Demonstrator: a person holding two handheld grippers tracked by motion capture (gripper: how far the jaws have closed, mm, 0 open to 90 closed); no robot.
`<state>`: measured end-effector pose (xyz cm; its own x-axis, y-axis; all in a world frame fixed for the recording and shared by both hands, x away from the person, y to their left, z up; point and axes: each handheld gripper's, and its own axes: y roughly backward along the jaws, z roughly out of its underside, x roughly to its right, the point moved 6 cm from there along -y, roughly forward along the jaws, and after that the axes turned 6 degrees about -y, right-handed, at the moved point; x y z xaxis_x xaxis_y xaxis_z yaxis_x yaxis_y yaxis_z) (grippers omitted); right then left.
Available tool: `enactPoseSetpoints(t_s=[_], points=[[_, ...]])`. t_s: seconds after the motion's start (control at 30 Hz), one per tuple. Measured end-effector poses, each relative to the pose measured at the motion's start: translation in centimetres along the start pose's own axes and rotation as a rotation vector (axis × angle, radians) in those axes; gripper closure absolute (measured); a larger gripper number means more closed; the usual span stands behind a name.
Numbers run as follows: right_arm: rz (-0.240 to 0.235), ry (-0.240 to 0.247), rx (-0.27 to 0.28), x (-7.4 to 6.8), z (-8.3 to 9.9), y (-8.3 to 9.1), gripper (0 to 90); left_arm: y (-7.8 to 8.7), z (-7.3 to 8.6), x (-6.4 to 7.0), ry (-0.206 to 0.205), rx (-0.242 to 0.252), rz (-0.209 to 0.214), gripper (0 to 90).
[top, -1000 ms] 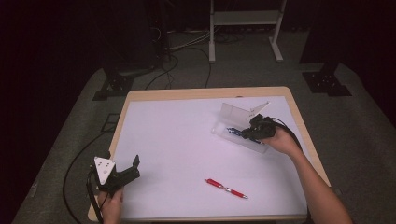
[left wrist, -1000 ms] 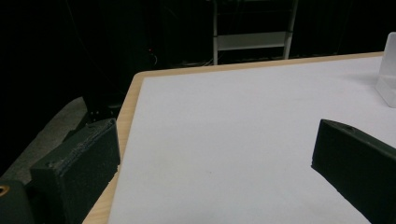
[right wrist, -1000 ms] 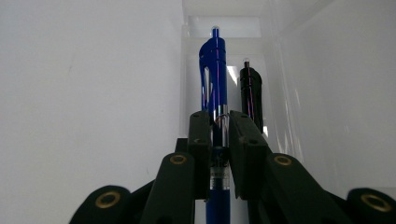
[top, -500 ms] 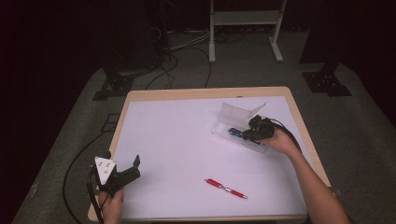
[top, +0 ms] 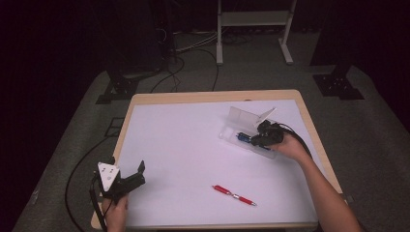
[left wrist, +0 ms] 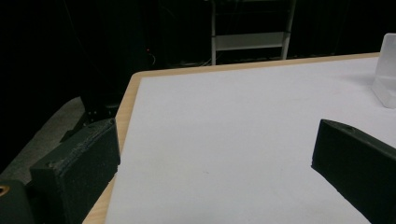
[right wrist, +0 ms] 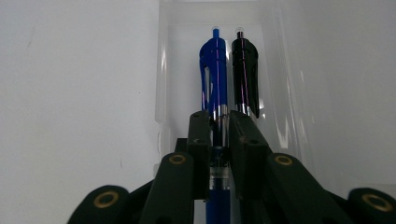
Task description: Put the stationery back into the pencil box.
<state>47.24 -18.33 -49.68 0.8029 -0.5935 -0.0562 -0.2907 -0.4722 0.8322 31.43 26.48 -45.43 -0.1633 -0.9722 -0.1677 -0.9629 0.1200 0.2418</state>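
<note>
Table (top: 193, 145), white top with a wood rim, a person seated at the near edge with a gripper in each hand.

Clear plastic case (top: 241, 126) lies open on the far right of the table, lid raised behind it. Red pen (top: 234, 195) lies loose on the bare top near the front edge, well apart from the case, its long axis running left-far to right-near.

Right gripper (top: 255, 140) is down in the case tray. In the right gripper view its 2 jaws stand nearly closed on the barrel of the blue pen (right wrist: 214, 79), clamped just behind the silver ring; the pen's long axis runs straight out along the jaws, clip end away from the hand. Black pen (right wrist: 245, 74) lies parallel, just beside the blue pen on its right, already in the tray (right wrist: 163, 70). Whether the blue pen rests on the tray floor or hangs just above it, cannot tell.

Left gripper (top: 138, 175) sits idle at the near left corner, jaws spread wide with nothing between them; the left gripper view shows bare table between the 2 pads.

Judgement: blue pen is at the point of release. The red pen comes next; it lies between the 2 hands, somewhat nearer the right one, and crosswise to the case's slot, so it will need turning to lie parallel with the other 2.
</note>
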Motion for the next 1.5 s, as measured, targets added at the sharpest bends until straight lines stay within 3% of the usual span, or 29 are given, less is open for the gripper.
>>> enactPoseSetpoints(t_s=[0.4,0.53,0.73,1.0,1.2,1.5], points=[[0.011,0.004,0.028,-0.5,0.0,1.8,70.8,0.0,0.0,0.2,-0.002,-0.001,0.005,0.4],[0.002,0.028,0.055,-2.1,0.0,3.0,66.9,-0.1,0.0,0.2,0.001,-0.002,0.007,0.4],[-0.053,0.031,0.073,-4.2,0.5,3.8,59.4,0.0,-0.1,0.2,-0.002,-0.001,0.006,0.4],[-0.113,0.054,0.094,-7.4,0.9,4.4,53.3,0.0,0.0,0.2,-0.004,-0.007,0.006,0.4],[-0.131,0.088,0.096,-9.7,1.4,4.4,49.9,0.0,0.0,0.2,-0.002,-0.007,0.007,0.4],[-0.176,0.099,0.102,-13.0,2.2,4.3,45.8,0.0,-0.1,0.2,-0.007,-0.004,0.004,0.4]])
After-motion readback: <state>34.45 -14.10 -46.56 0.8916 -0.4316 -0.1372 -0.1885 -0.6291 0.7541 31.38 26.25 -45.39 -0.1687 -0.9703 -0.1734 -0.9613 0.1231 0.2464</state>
